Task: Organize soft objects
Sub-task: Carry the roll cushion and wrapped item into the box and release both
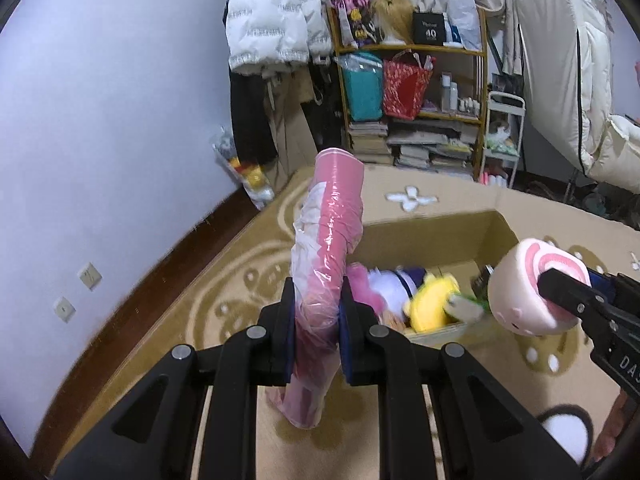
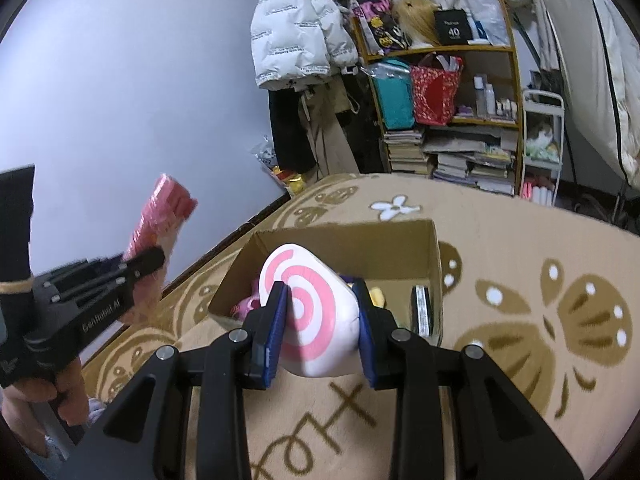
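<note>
- Pinching a long pink plush wrapped in clear plastic (image 1: pixel 328 248), the left tool (image 1: pixel 319 320) has its blue pads pressed against the wrapped body about midway along, so the plush stands nearly upright, one end above the fingers and the other hanging below them.
- Squeezing a cream roll-shaped plush with a pink spiral face (image 2: pixel 308 312), the right tool (image 2: pixel 320 320) grips it from both sides, the spiral facing the camera.
- Both plush items are held in the air, over and beside the open cardboard box (image 2: pixel 434 280), neither one touching it.
- In the left wrist view the right tool (image 1: pixel 560 292) comes in from the right edge with the spiral plush (image 1: pixel 528 288) in its fingers, near the box's right wall.
- In the right wrist view the left tool (image 2: pixel 144 264) sits well apart at the left, the pink wrapped plush (image 2: pixel 160 216) rising from it against the wall.
- Inside the box lie a yellow plush (image 1: pixel 430 300), a magenta one (image 1: pixel 362 284), and a white and purple one (image 1: pixel 394 280), bunched together.
- The box stands on a tan patterned rug (image 2: pixel 520 248); behind it is a wooden shelf (image 2: pixel 440 52) loaded with bags and stacked books.
</note>
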`<state>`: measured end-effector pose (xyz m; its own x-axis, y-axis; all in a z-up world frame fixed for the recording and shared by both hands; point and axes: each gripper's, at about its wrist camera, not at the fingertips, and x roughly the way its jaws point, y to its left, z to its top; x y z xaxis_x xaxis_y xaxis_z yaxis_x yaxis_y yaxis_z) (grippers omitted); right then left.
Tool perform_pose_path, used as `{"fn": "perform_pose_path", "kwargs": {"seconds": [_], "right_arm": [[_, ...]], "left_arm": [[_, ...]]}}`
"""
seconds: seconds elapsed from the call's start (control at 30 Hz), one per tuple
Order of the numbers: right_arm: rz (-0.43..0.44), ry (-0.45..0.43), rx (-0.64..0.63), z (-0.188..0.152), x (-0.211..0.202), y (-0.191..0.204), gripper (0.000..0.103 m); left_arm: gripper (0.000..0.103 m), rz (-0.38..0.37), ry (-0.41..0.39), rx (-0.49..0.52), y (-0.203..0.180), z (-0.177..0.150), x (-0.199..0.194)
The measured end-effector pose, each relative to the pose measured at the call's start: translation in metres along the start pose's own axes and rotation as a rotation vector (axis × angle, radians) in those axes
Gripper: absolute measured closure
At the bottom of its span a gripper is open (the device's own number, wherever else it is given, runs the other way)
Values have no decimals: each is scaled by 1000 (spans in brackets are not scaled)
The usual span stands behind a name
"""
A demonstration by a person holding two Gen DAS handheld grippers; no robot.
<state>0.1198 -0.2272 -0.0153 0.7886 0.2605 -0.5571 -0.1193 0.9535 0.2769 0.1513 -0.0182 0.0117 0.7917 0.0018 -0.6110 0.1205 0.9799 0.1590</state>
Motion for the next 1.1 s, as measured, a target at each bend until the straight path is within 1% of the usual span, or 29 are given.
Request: {"fn": "perform_pose_path", "kwargs": {"seconds": [0.13,0.27,0.4,0.47,0.53,0.57,0.6,0.67,0.73,0.8,0.93,1.1], "right_arm": [[-7,-1,-25,8,11,-4,69],[-30,-9,-62,19,22,-8,69],[-48,-49,-90,28,30,-12,68],[-36,-55,-78,30,35,-16,67],[-8,-38,-62,28,44,-22,67],[-7,-37,-64,27,48,-24,67],[-16,-35,-71,25,51,-25,67],[-35,-41,-84,22,56,-28,67],[-29,-44,-75,20,61,-32,67],[-11,-37,-64,19,65,-36,64],[-21,-22,-62,15,75,-42,62],[-23,-6,-65,11,82,-44,61]], "left_arm": [[87,6,-29,-13,3,12,6],[87,23,-39,5,1,20,15],[86,27,-58,11,0,24,21],[86,25,-75,-5,1,25,24],[86,21,-90,-9,1,25,26],[86,14,-92,-5,-1,25,29],[86,5,-93,-1,-3,24,32],[86,8,-92,1,-7,23,37],[86,-8,-87,3,-10,21,43],[86,-21,-80,1,-13,19,48],[86,-60,-57,3,-20,14,58],[85,-63,-38,18,-28,9,68]]}}
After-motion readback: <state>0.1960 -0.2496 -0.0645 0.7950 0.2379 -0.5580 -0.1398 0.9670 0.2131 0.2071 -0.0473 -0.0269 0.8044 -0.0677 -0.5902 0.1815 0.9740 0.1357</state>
